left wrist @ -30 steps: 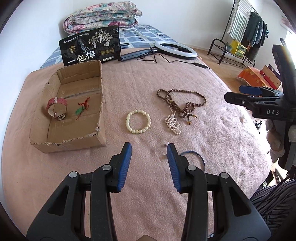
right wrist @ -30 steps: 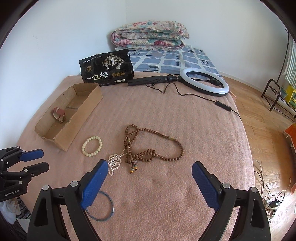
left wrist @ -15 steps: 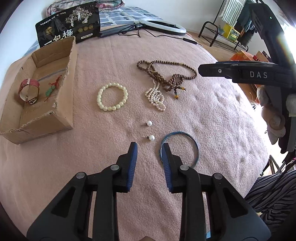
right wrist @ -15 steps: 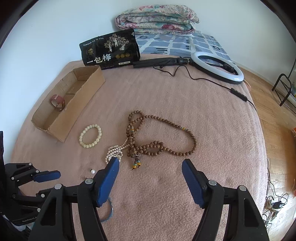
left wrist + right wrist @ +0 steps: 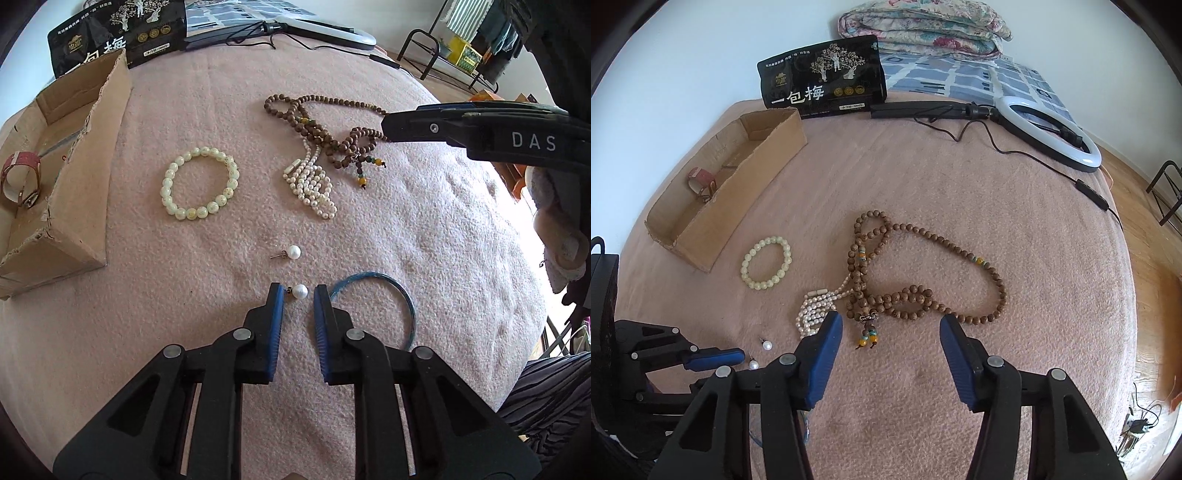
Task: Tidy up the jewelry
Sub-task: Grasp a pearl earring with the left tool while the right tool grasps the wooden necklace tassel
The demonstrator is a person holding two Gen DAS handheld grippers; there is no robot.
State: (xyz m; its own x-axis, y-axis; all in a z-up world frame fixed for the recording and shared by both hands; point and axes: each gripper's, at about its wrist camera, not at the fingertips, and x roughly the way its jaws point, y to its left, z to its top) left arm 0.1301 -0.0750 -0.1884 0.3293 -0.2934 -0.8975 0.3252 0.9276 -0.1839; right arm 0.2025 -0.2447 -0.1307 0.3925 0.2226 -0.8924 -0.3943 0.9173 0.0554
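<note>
My left gripper (image 5: pixel 298 291) straddles the near white pearl stud earring (image 5: pixel 300 291).
Its jaws stand narrowly apart, not yet pinching; my right gripper (image 5: pixel 891 325) gapes wide over the brown wooden bead necklace (image 5: pixel 916 291).

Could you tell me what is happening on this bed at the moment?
A person is sorting jewelry into a cardboard box, which already holds a pink watch. The left gripper is open around one pearl earring, not yet closed. The right gripper hovers open over the wooden bead necklace.
</note>
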